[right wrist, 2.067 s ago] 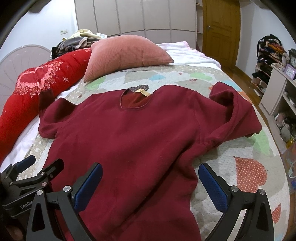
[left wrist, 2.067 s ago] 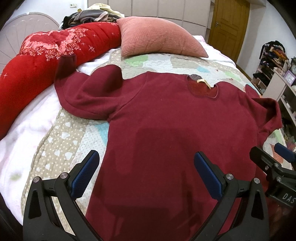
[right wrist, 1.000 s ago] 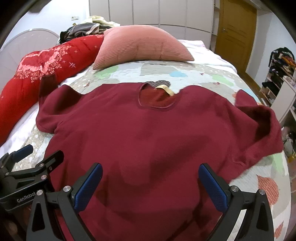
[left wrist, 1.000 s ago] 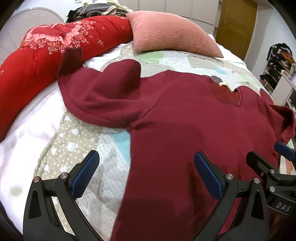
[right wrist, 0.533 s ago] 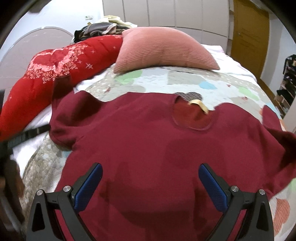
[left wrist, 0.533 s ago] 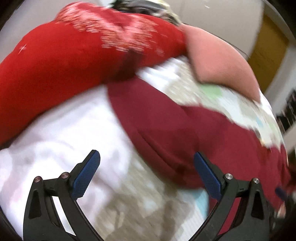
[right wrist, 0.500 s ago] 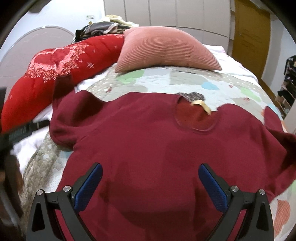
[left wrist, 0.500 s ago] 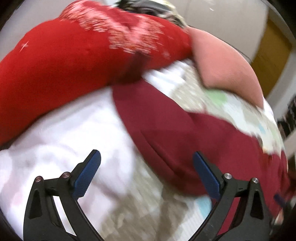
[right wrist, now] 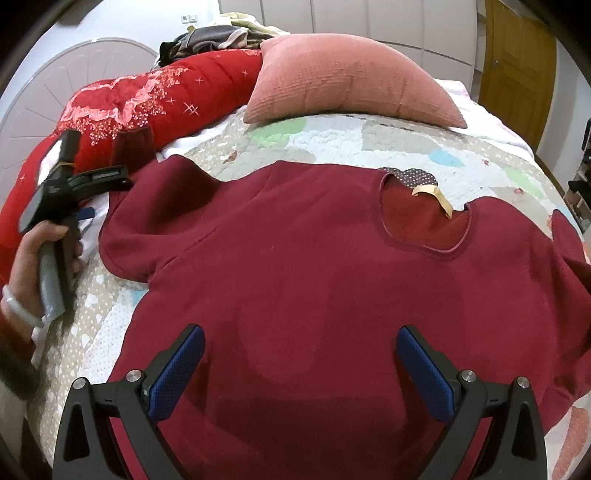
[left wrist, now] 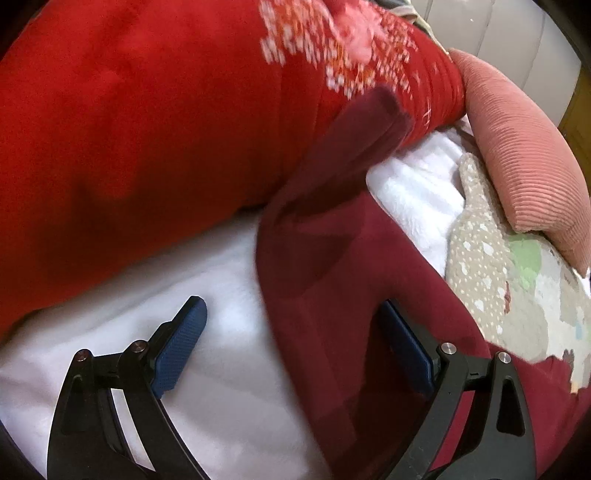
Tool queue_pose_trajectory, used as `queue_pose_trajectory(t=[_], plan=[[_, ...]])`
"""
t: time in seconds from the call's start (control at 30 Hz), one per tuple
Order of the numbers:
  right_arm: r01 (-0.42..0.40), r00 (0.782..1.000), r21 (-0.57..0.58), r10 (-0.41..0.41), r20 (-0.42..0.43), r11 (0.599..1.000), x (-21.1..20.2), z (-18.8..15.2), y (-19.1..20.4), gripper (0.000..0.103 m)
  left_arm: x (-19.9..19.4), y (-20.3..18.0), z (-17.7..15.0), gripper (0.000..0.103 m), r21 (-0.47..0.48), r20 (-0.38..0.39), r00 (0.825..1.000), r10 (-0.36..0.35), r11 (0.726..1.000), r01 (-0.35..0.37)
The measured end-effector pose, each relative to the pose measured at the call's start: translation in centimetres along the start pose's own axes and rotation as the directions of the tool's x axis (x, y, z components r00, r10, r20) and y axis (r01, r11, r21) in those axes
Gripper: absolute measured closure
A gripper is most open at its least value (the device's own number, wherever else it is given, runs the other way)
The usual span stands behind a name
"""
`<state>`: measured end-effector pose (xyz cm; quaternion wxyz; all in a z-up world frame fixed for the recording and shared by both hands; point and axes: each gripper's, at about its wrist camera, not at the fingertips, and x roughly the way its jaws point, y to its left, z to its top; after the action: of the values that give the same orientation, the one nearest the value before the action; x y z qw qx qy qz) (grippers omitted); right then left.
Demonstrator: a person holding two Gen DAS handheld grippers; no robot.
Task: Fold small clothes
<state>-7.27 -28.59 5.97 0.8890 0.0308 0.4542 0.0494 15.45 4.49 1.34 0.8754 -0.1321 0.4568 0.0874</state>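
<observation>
Folding is barely beginning — the sweater (right wrist: 314, 280) is lying flat and unfolded on the bed (right wrist: 332, 147), maroon and fleecy, its sleeve (left wrist: 343, 206) trailing toward the red bolster (left wrist: 147, 122). The left gripper (left wrist: 295, 347) is straddling that sleeve, jaws apart; the right gripper (right wrist: 299, 369) is hovering wide — holding nothing.

Bedroom interior. A patchwork quilt (right wrist: 354, 147) covers the bed, over a white sheet (left wrist: 229, 332). A pink ribbed cushion (right wrist: 347, 81) and a red floral duvet (right wrist: 147, 103) lie toward the rounded grey headboard (right wrist: 66, 77). Behind stand pale wardrobe doors (right wrist: 369, 18) and a wooden door (right wrist: 517, 55).
</observation>
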Motion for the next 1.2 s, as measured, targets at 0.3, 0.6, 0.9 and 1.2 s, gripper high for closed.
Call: queue_pose_trajectory(t=[0.3,0.6,0.9,1.2], plan=[[-0.005,1.0,0.031,0.006,-0.022,1.0,0.5,-0.1,-0.6,0.0,-0.9,-0.9,1.3,0.088,0.019,-0.016,0.983,-0.186,0.982,0.186],[-0.024,0.999,0.139,0.02,0.027,0.99,-2.5,0.0,-4.0,0.0,-12.3,-4.7,0.6,0.091,0.097,0.044,0.889,-0.455,0.888,0.45],[0.06,0.99,0.255,-0.089,0.107,0.965,-7.4,0.0,-10.6,0.0,-21.5,-15.7,-10.4,0.091,0.361,-0.019,0.78,-0.625,0.723,0.589],[0.148,0.979,0.365,-0.188,0.077,0.919,-9.8,-2.7,-16.5,0.0,-17.3,-24.0,-25.3,0.069,0.538,-0.326,0.791,-0.518,0.586,0.606]])
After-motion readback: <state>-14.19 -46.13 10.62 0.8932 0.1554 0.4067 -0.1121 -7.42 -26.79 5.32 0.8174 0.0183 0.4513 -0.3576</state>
